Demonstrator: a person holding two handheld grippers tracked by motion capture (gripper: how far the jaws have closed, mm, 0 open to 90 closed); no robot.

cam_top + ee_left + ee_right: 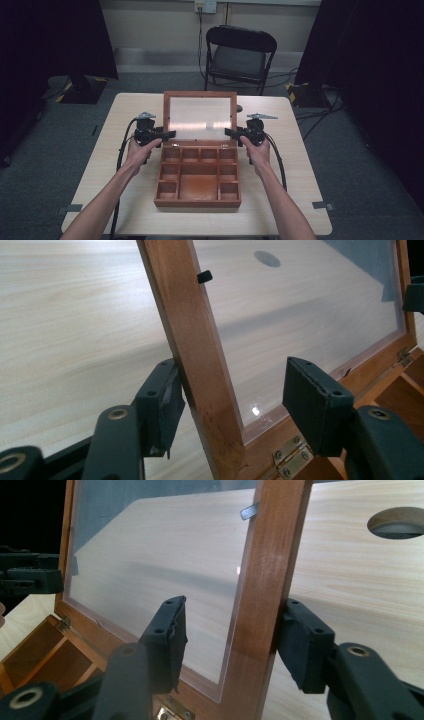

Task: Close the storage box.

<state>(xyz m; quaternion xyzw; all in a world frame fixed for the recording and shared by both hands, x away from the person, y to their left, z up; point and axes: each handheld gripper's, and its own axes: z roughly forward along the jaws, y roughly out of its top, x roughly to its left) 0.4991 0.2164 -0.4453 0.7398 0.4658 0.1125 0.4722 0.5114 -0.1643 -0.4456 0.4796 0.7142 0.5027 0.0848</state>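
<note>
My left gripper has its jaws partly spread around the left side rail of the wooden box's lid: the outer pad lies against the rail's outer face, while the inner pad stands clear of it over the glass pane, so there is no pinch yet. My right gripper mirrors this on the lid's right rail: its outer pad touches or nearly touches the wood, and its inner pad hangs apart from it in front of the glass. Just below the jaws I see brass hinges where the lid meets the box body. From the high view the wooden box sits open at the middle of the table, its divided compartments toward me and the lid standing upright at its back edge, with my left gripper and right gripper on either side of it. The table has bare room to the left, right and behind the lid. Beyond the table stands a black folding chair. Whether the right outer pad truly presses the rail I cannot tell, and the lower parts of both grippers are cut off in their own views.
</note>
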